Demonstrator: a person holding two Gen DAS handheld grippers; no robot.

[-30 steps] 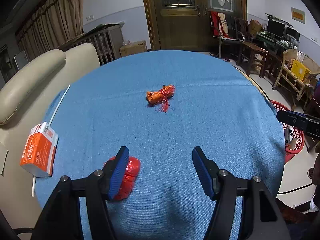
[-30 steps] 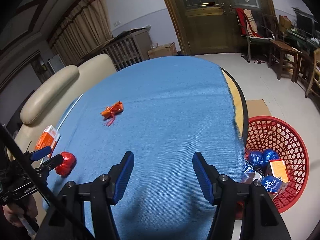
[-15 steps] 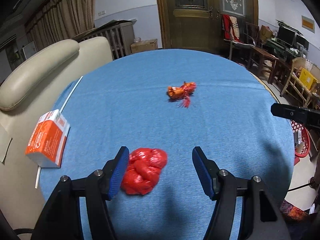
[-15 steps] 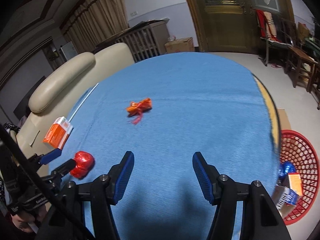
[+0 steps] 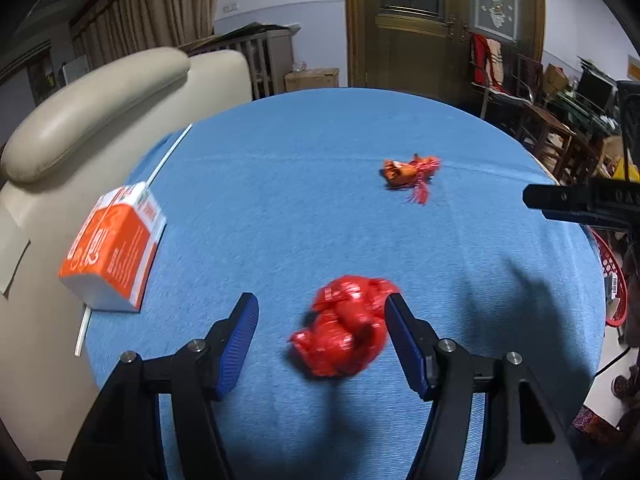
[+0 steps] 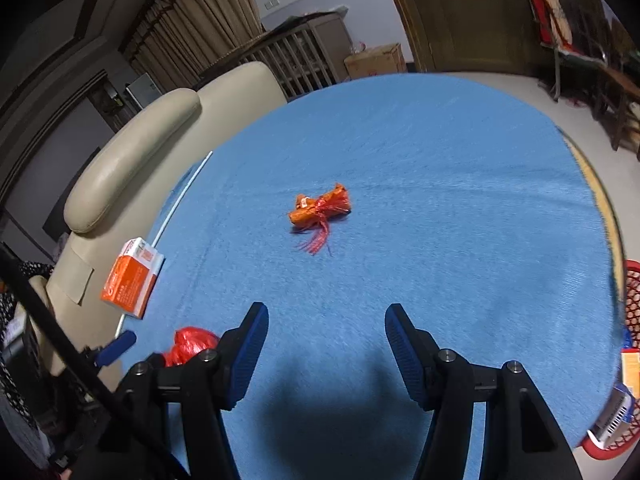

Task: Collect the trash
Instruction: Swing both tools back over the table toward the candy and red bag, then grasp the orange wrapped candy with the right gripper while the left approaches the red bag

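Observation:
A crumpled red plastic wad [image 5: 344, 330] lies on the blue round table [image 5: 320, 200], between the open fingers of my left gripper [image 5: 320, 330], nearer the right finger. It also shows in the right wrist view [image 6: 190, 345], beside the left gripper's finger. An orange wrapper tied with red net [image 6: 320, 210] lies mid-table, also seen in the left wrist view [image 5: 410, 172]. An orange and white carton [image 5: 114, 248] sits at the table's left edge. My right gripper [image 6: 322, 340] is open and empty above the table, short of the wrapper.
A red mesh basket [image 6: 632, 320] holding several trash items stands on the floor right of the table. A beige sofa [image 5: 80, 112] borders the left side. A white straw [image 5: 168, 150] lies along the left edge. Chairs and a door stand beyond.
My left gripper has swung left, so the red wad moved from its left finger to between the fingers. My right gripper has turned left, away from the basket, toward the orange wrapper.

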